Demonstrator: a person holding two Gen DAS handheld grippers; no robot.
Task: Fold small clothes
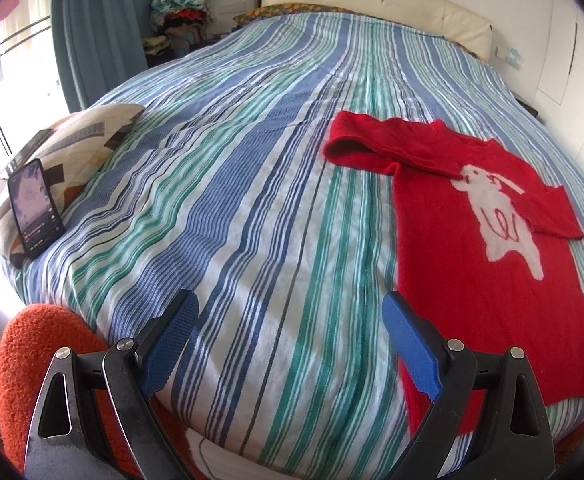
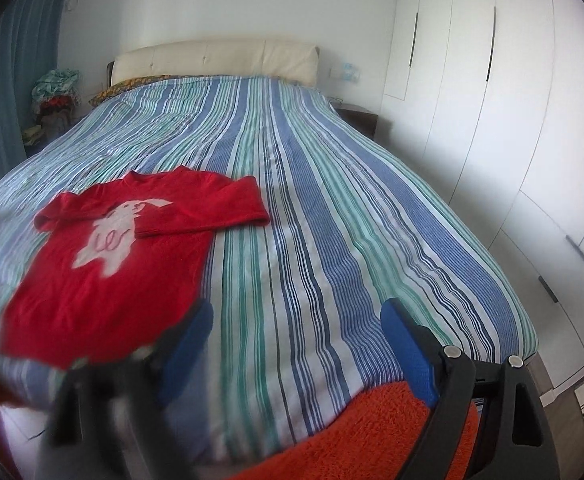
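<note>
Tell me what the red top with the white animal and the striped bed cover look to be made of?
The red top looks like a soft knit, probably wool or acrylic: matte, slightly fuzzy surface, thick rolled sleeve edge. The striped bed cover looks like woven cotton: flat, dull finish with fine ribbed lines and small wrinkles. Neither can be told for sure.

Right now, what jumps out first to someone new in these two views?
The red sweater with a white rabbit on its front, spread on the striped bedcover near the bed's foot, one sleeve folded across its chest. Next, a lit phone propped against a patterned pillow at the bed's window-side edge. Both grippers, left and right, are open and hold nothing.
</note>
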